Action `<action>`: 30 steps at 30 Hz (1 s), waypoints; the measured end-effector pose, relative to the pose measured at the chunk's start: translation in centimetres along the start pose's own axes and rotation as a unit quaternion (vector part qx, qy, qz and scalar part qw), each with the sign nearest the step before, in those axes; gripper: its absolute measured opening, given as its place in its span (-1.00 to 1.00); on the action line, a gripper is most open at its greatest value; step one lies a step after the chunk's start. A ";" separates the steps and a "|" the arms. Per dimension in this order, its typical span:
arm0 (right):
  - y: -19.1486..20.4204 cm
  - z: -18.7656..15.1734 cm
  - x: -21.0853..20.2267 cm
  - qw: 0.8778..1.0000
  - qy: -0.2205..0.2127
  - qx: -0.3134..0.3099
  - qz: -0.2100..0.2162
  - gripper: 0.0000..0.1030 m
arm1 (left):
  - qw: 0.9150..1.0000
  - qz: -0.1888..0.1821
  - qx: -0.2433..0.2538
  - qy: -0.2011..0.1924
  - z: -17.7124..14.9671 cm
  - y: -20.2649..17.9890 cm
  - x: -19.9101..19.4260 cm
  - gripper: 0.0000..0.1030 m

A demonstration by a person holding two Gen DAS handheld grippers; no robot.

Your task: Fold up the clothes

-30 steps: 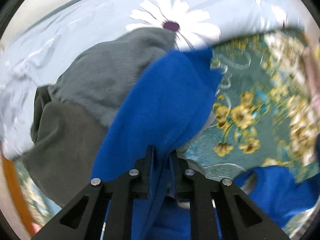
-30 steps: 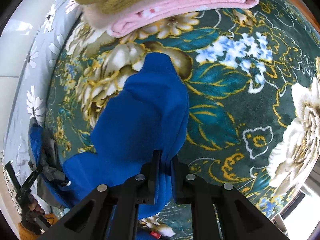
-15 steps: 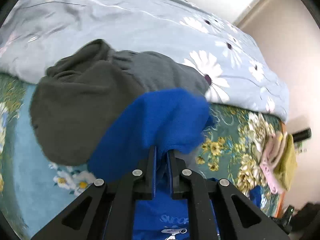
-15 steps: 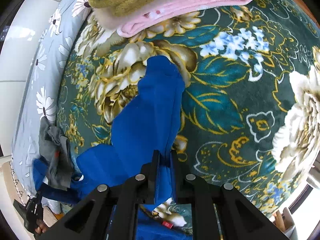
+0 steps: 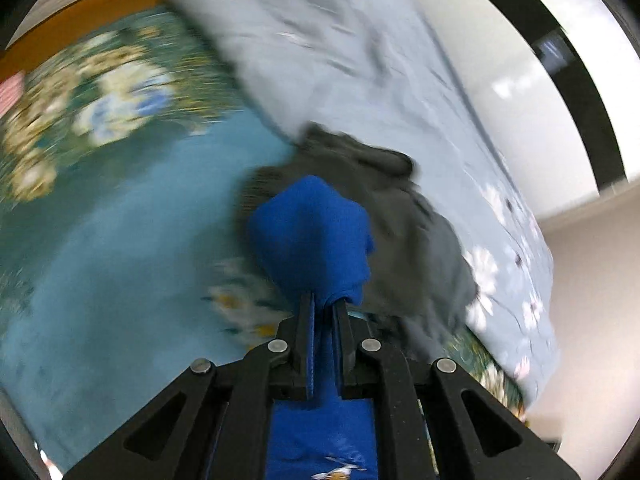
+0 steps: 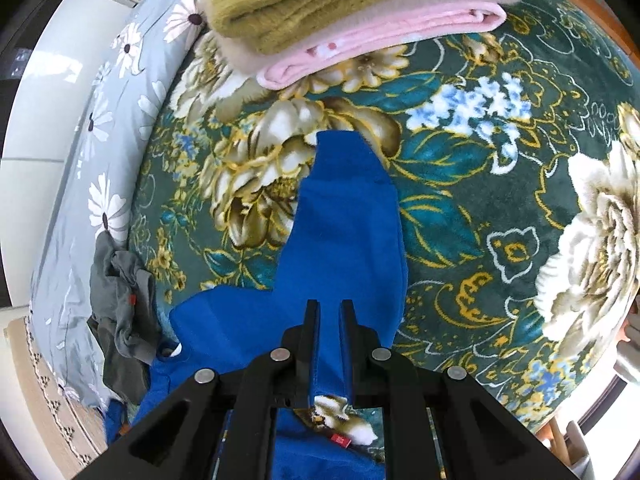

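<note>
Blue garment held in both grippers — fold not finished

The left gripper has its jaws pinching a bunched end of the blue garment, and the right gripper has its jaws pinching another part; ahead of the right jaws a sleeve-like strip lies flat on the floral blanket. Beyond that strip sits a folded stack — olive on pink — so some clothes lie done. A crumpled grey garment lies just beyond the left jaws, unfolded. I judge the blue piece mid-fold, the grey one left.
</note>
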State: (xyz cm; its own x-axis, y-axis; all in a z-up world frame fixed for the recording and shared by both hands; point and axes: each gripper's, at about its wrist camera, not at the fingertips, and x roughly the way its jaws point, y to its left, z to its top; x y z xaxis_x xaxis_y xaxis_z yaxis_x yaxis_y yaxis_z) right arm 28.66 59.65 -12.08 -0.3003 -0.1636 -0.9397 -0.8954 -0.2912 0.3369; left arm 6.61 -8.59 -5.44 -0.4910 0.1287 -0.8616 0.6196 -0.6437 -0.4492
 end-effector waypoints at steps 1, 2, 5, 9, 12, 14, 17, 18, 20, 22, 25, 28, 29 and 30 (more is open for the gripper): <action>0.2 -0.2 0.0 1.000 0.001 -0.003 0.000 -0.77 | 1.000 0.009 -0.017 -0.003 -0.1 1.6 -0.4 -0.87; 0.5 -0.3 0.0 1.000 0.003 -0.008 -0.001 -0.77 | 0.999 0.020 -0.036 -0.005 -0.4 3.5 -0.7 -0.87; 1.6 -1.0 0.1 1.000 0.009 -0.026 -0.003 -0.77 | 0.997 0.052 -0.064 0.001 -1.9 7.3 -0.7 -0.87; 3.7 -2.1 0.2 0.998 0.018 -0.061 -0.008 -0.77 | 0.992 0.084 -0.092 0.016 -4.1 11.5 -0.4 -0.87; 5.3 -3.1 0.9 0.996 0.029 -0.087 -0.012 -0.77 | 0.986 0.117 -0.116 0.036 -5.8 14.3 0.5 -0.87; 6.7 -3.6 1.7 0.994 0.039 -0.106 -0.015 -0.77 | 0.981 0.134 -0.129 0.050 -6.8 15.9 1.2 -0.87; 9.0 -4.1 3.0 0.989 0.053 -0.136 -0.018 -0.77 | 0.979 0.149 -0.126 0.065 -7.6 16.6 2.0 -0.87; 9.9 -4.2 3.5 0.987 0.058 -0.149 -0.019 -0.77 | 0.978 0.152 -0.122 0.070 -7.8 16.6 2.2 -0.87; 11.6 -4.4 4.6 0.982 0.067 -0.173 -0.021 -0.77 | 0.977 0.159 -0.121 0.075 -7.6 16.7 2.2 -0.86; 13.5 -4.4 5.9 0.977 0.076 -0.198 -0.022 -0.66 | 0.976 0.166 -0.119 0.080 -7.4 16.7 2.1 -0.84; 15.9 -4.3 7.8 0.970 0.088 -0.227 -0.019 -0.41 | 0.974 0.176 -0.117 0.087 -7.2 16.8 1.9 -0.72; 17.9 -4.1 9.8 0.963 0.099 -0.251 -0.025 -0.41 | 0.971 0.186 -0.115 0.094 -6.9 16.9 1.7 -0.36; 18.5 -4.0 10.5 0.960 0.102 -0.258 -0.028 -0.41 | 0.970 0.190 -0.114 0.097 -6.8 16.9 1.7 -0.31; 18.9 -3.9 11.1 0.958 0.105 -0.265 -0.031 -0.40 | 0.970 0.189 -0.117 0.094 -6.8 16.9 1.3 -0.32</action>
State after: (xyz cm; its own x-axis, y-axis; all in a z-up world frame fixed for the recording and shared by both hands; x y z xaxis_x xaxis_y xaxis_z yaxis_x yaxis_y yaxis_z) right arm 9.68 48.67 -15.88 -0.1299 -0.3010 -0.9447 -0.5996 -0.7350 0.3166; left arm 20.56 -14.17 -15.73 -0.0949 0.0659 -0.9933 0.8664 -0.4859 -0.1150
